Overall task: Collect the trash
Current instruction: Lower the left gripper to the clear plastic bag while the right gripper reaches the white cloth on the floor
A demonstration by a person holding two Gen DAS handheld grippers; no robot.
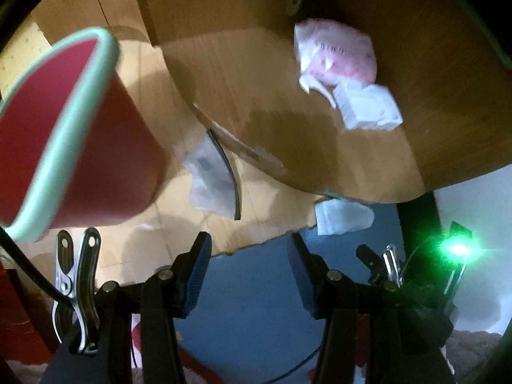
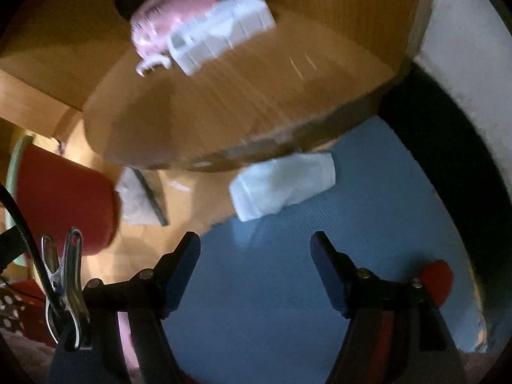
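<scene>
Left wrist view: the left tool [image 1: 249,249] points down over a blue mat [image 1: 252,313], its jaws partly apart with nothing between them. Just ahead of its right finger, a crumpled white tissue [image 1: 344,216] lies at the mat's far edge, partly under the rim of a round wooden counter [image 1: 256,96]. Farther ahead and to the right, on the counter, a pink wrapper [image 1: 339,54] touches a white packet [image 1: 368,105]; motion blur hides their orientation. Ahead to the left a red bin with a pale green rim [image 1: 80,134] stands on wooden flooring [image 1: 179,224], and a clear plastic scrap [image 1: 208,176] lies beside the counter's base. Right wrist view: the right tool [image 2: 254,240] stands wide and empty over the blue mat [image 2: 272,288]. The white tissue [image 2: 281,182] lies just ahead, its long axis running across the view. The pink wrapper [image 2: 172,16] and white packet [image 2: 220,35] sit far ahead on the counter [image 2: 240,102]; the red bin [image 2: 64,198] is to the left.
</scene>
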